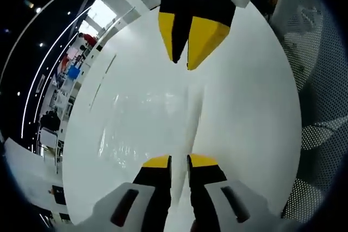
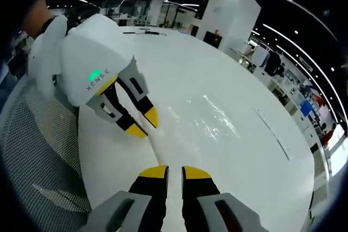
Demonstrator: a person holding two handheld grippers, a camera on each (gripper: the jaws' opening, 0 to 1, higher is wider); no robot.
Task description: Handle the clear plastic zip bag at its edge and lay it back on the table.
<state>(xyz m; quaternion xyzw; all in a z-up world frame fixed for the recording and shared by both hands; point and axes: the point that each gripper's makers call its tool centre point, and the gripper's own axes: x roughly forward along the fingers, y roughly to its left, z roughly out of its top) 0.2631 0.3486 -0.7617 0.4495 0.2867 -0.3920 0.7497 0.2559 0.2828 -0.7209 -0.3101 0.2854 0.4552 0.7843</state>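
Pinching bag (image 1: pixel 147 118) edge: L gripper (image 1: pixel 179 158), R gripper (image 2: pixel 174 169), jaws near-closed.

The clear plastic zip bag (image 1: pixel 147 120) lies flat on the white table (image 1: pixel 244 112) — nearly invisible, given away by pale glints and faint creases across its film. One long edge runs as a thin raised line. In the right gripper view the bag (image 2: pixel 209 118) shows as a glossy, wrinkled patch — empty as far as can be told.

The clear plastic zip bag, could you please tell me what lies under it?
Under the clear plastic zip bag the white table shows through; nothing else is visible beneath, though glare hides parts.
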